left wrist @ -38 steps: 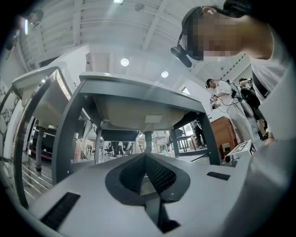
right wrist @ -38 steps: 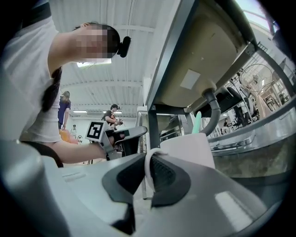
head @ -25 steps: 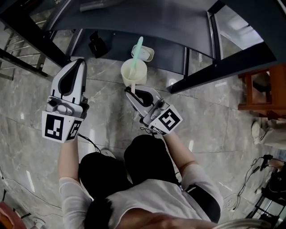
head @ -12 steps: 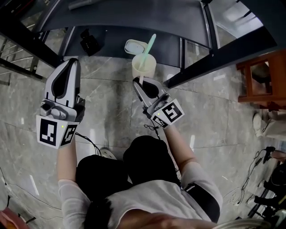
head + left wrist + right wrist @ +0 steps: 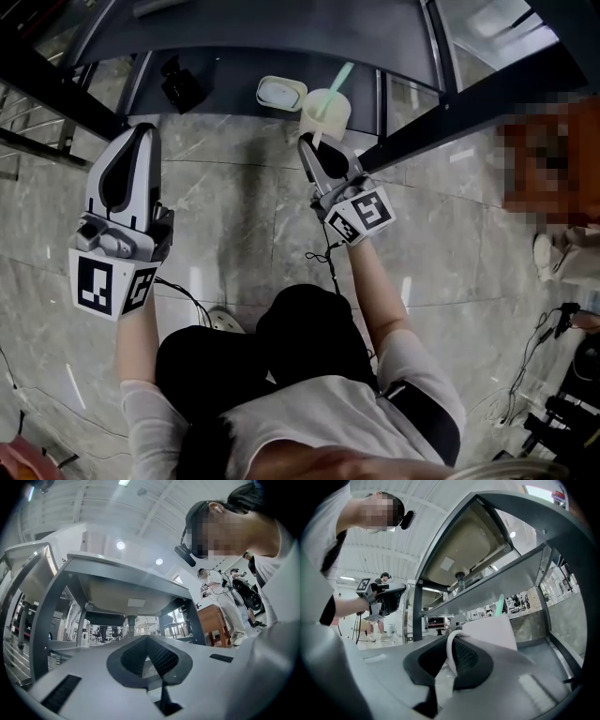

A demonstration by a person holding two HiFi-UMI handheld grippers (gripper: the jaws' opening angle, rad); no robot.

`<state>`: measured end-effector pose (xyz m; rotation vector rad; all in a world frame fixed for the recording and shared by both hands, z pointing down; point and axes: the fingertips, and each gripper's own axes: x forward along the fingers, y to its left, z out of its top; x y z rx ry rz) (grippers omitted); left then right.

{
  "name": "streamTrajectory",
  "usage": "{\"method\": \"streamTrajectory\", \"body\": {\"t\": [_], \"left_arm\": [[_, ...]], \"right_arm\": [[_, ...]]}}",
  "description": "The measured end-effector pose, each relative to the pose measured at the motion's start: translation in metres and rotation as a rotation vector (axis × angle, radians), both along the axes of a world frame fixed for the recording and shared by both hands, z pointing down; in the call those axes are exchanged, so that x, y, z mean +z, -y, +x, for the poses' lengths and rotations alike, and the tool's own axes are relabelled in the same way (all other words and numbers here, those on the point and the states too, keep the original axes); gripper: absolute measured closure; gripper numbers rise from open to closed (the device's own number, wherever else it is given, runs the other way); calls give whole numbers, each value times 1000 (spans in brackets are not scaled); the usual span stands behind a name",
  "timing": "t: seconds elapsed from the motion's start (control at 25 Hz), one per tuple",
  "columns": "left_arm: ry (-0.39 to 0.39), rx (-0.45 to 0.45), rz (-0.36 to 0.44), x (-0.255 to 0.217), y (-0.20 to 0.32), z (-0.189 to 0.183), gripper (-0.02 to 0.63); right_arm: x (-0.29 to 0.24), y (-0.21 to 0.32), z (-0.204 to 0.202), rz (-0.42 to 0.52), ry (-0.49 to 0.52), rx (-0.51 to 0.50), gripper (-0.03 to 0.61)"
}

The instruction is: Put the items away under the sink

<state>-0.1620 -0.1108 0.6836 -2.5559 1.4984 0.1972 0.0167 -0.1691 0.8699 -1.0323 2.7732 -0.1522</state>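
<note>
My right gripper (image 5: 308,142) is shut on the handle of a cream cup (image 5: 324,112), and a green stick (image 5: 340,79) stands in the cup. It holds the cup at the front edge of the dark lower shelf (image 5: 230,67) under the sink. In the right gripper view the white handle (image 5: 451,646) sits between the pads, and the cup (image 5: 492,629) is just beyond them. My left gripper (image 5: 142,130) hovers over the floor to the left, shut with nothing in it. Its pads meet at the tip in the left gripper view (image 5: 147,639).
A white lidded dish (image 5: 281,92) and a small black object (image 5: 180,82) sit on the shelf. The sink bowl (image 5: 459,541) hangs above, and dark frame bars (image 5: 450,117) slant beside the cup. A cable (image 5: 323,262) lies on the marble floor.
My right gripper has carried the cup up and to the right in the head view, to the shelf edge next to the white dish. The left gripper has barely moved.
</note>
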Motion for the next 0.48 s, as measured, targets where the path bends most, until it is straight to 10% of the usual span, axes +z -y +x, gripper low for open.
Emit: {"method": "streamTrajectory", "body": {"t": [0.48], "left_arm": [[5,-6,-14,8,4,0,606]], "right_arm": [[18,38,16,-22,-14,69,549]]}}
